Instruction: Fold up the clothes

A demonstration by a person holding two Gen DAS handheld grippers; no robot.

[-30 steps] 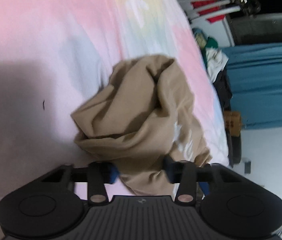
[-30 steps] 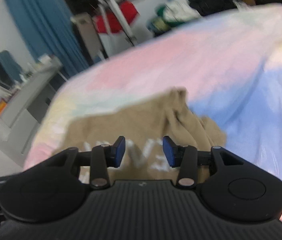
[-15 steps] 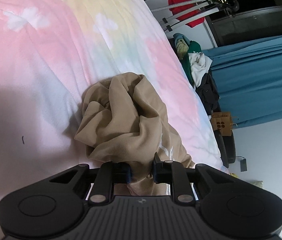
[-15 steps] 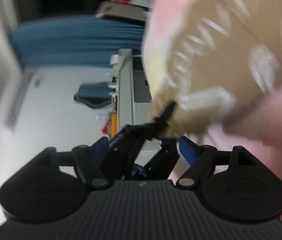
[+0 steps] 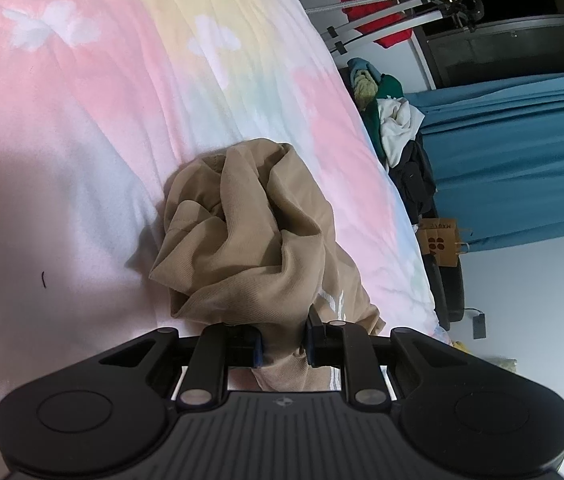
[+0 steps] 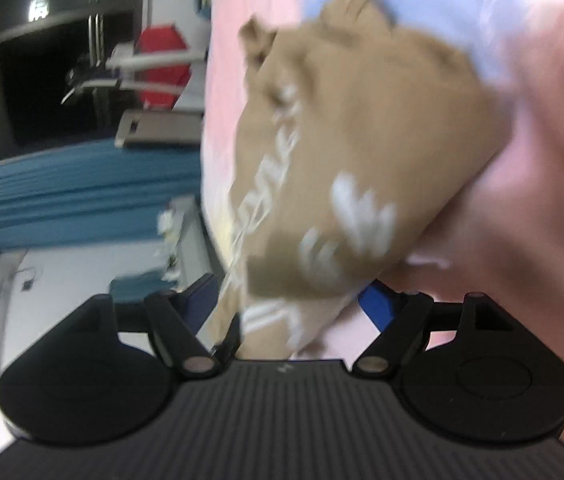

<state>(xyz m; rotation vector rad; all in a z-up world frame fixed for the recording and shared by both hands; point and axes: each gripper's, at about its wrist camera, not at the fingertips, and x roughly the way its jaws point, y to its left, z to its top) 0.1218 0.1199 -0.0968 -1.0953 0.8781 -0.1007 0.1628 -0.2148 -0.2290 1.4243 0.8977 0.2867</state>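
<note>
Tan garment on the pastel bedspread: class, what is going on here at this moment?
A person holding two handheld grippers is working a crumpled tan fabric garment with white lettering, which lies bunched on a pastel pink, yellow and blue bedspread. The left gripper is shut on the garment's near edge. The right gripper is open, with the cloth between its jaws. Nothing is folded yet.

tan garment [image 5: 249, 248] | crumpled, white print | on pastel bedspread [image 5: 81, 120]

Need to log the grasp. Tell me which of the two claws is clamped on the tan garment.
The left claw: its pads pinch a bunched fold of the tan garment. The right claw stands wide open, cloth merely between its fingers.
</note>
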